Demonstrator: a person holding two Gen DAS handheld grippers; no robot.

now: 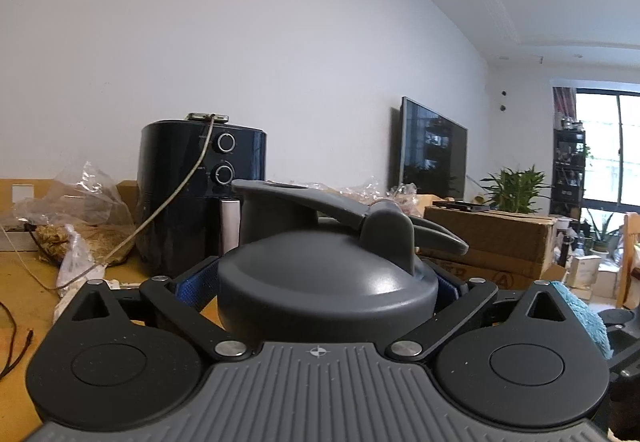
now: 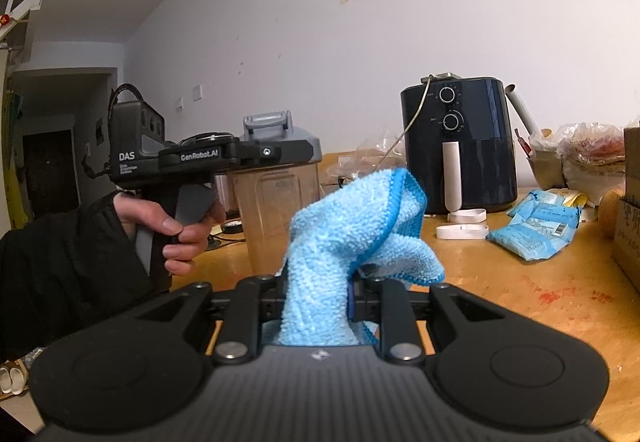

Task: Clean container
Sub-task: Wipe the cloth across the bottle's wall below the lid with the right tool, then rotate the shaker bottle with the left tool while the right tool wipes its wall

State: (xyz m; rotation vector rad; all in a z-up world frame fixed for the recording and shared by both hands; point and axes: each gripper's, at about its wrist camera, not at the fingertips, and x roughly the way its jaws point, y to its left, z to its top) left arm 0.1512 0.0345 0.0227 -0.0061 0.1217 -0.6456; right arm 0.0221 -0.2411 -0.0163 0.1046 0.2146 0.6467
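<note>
I hold my left gripper (image 1: pixel 326 284) clamped on the grey lid (image 1: pixel 320 278) of the container (image 2: pixel 280 202), its blue pads pressing the lid's rim from both sides. In the right wrist view the container stands on the surface (image 2: pixel 500 282) at about ten o'clock from my cloth (image 2: pixel 356 250), clear-walled and upright, with my left hand (image 2: pixel 176 226) squeezing the gripper's handle beside it. My right gripper (image 2: pixel 316 316) is nearly closed, pinching the blue cloth, which bunches up above the pads. The cloth sits near the container but apart from it; I see no contact yet. An air fryer (image 2: pixel 460 146) stands well back at one o'clock, with blue packets (image 2: pixel 536 226) lying at three o'clock. I judge the step in hand to be bracing the container for wiping. Next I would need to carry the cloth over to the clear wall and rub it, keeping the left grip firm so the container does not tip or slide.
</note>
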